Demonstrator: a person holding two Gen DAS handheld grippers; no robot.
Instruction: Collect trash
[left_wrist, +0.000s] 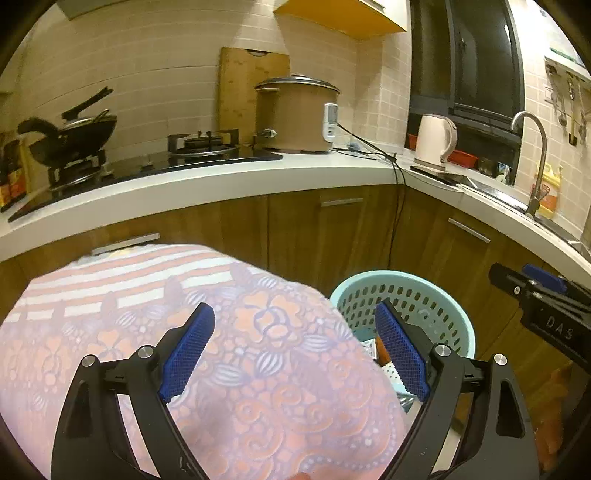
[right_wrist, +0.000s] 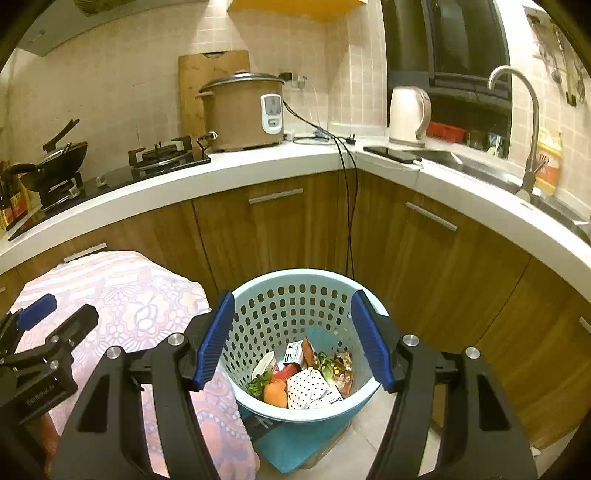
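A light blue perforated basket stands on the floor beside a small table with a pink flowered cloth. Inside lies trash: a dotted carton, wrappers, orange and green scraps. My right gripper hovers above the basket, open, nothing between its blue pads. My left gripper hangs over the cloth near the basket, open and empty. The right gripper's side shows at the right edge of the left wrist view; the left gripper's side shows at the left of the right wrist view.
A white L-shaped counter over wooden cabinets rings the spot. On it stand a wok on a gas hob, a rice cooker, a kettle and a sink tap. Black cables hang down behind the basket.
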